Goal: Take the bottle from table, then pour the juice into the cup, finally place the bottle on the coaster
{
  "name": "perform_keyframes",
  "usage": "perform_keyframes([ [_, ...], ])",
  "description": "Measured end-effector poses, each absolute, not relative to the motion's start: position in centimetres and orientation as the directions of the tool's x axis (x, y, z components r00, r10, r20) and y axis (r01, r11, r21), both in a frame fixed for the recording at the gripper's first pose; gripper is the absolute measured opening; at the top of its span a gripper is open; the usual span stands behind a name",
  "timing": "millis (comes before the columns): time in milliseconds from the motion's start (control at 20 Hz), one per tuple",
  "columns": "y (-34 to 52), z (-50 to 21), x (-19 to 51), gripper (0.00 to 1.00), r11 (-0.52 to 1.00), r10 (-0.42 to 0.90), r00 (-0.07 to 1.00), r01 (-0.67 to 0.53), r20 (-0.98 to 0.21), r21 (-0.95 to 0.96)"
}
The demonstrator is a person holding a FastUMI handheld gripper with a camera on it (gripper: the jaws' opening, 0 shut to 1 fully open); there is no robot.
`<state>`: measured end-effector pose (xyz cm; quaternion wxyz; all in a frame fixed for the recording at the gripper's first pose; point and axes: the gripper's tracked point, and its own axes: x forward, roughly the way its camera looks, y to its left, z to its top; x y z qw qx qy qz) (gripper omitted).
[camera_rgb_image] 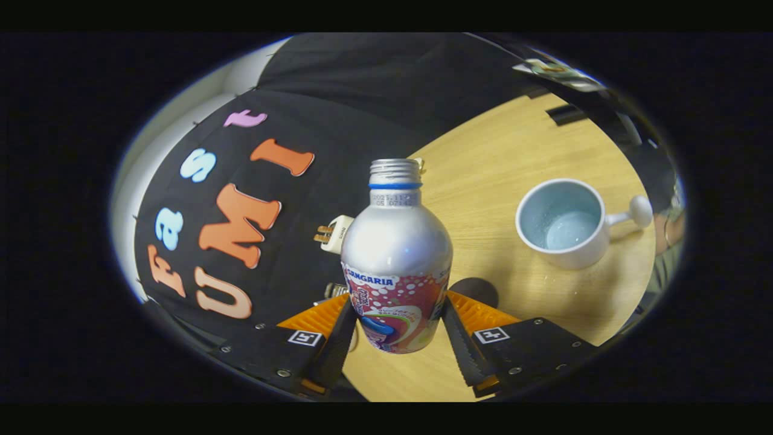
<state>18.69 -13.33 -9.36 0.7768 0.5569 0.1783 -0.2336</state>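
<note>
Both jaws grip the bottle (396, 266), lifted off the table (513, 151) near the cup (561, 222)

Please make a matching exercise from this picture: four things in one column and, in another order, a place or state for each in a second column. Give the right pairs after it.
Things:
1. bottle
2. cup
3. gripper
4. white plug

Places or states:
A. stands on the wooden table beyond the fingers, handle pointing away from the bottle
B. uncapped, held between the two fingers
C. beside the bottle's shoulder, in front of the black cloth
D. shut on the bottle's lower body

Pairs: 1-B, 2-A, 3-D, 4-C
</note>
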Motion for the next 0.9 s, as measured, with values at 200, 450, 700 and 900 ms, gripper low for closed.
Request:
perform_keyframes([
  [200,-13.5,-8.7,18.8,0.76,0.474,-0.218,0.82,0.563,-0.529,0.677],
  [450,-13.8,-9.6,19.1,0.77,0.698,-0.333,0.784,0.578,-0.524,0.422],
  [700,-13.0,-11.4,19.4,0.77,0.813,-0.388,0.774,0.543,-0.5,0.211],
  [900,-12.5,-12.8,19.7,0.77,0.844,-0.415,0.77,0.524,-0.485,0.109],
])
